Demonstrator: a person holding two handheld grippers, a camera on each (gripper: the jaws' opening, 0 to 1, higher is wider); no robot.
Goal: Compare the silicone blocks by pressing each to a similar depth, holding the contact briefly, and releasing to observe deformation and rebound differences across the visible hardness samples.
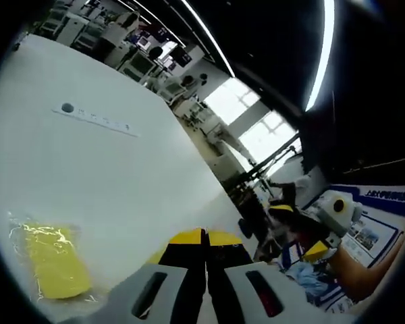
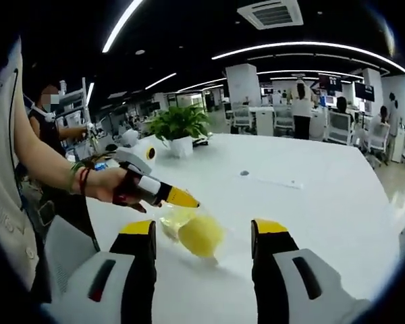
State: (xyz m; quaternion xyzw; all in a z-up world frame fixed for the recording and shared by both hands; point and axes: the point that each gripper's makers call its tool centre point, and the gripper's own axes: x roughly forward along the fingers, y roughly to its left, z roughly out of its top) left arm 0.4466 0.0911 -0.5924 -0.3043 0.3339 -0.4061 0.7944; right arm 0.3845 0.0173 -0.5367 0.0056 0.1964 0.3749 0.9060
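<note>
Left tool (image 1: 206, 236): jaws pressed together with yellow tips meeting, gripping nothing; a closed tip makes a single blunt point, which suits prodding a soft sample rather than pinching it.
Left tool, seen from the right gripper view (image 2: 179, 198): held in the person's hand (image 2: 111, 185), angled down so its yellow tip hangs just above the near edge of the bagged sample; whether it touches the wrap I cannot tell.
Right tool (image 2: 206, 233): jaws spread wide, holding nothing, one to each side of the sample in that view; it looks parked back from the work, probably to keep the camera on the block while the other tool presses.
Yellow silicone block (image 2: 201, 235): lies on the white counter (image 2: 324, 202) inside a clear crinkled bag, between the two tools; flat on the surface, so a press would push straight into a firm backing.
Same block, left gripper view (image 1: 54, 260): off to the side of the closed tips, near but apart.
Other samples: only this one yellow piece is plainly visible; the comparison seems to be at its first press or thereabouts.
Strip with a dark dot (image 1: 94, 117): a thin white strip lying well away on the counter, out of the working area.
Potted plant (image 2: 179, 128): at the far counter edge, clear of the work.
</note>
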